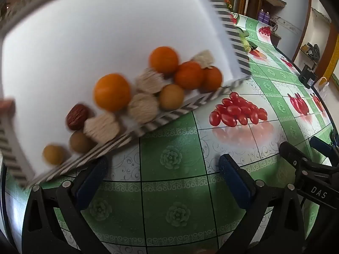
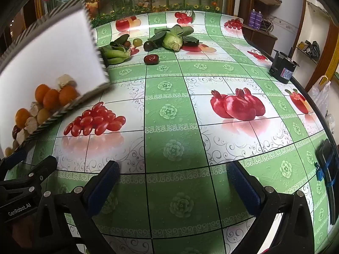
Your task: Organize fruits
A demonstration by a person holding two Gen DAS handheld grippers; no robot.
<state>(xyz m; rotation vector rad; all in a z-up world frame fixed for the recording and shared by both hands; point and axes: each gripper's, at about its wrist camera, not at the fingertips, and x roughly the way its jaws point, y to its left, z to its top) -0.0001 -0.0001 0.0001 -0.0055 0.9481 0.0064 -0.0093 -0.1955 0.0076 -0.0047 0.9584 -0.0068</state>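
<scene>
Tray [image 1: 89, 48] tilted, blurred, lifted above table [image 1: 173, 169] at left side; oranges [image 1: 112, 92], brown balls and pale netted fruits heaped along tray's low striped rim. Left gripper [image 1: 163, 173] jaws apart, holding nothing. Right gripper [image 2: 171, 180] jaws apart, holding nothing. Bananas [image 2: 114, 55], cabbage [image 2: 172, 40], dark fruits lie near table's far edge.

Tilted striped tray [image 1: 222, 14]: oranges [image 1: 112, 92], walnuts [image 1: 143, 108] piled against lower rim; left claw [image 1: 163, 177] spread wide.
</scene>
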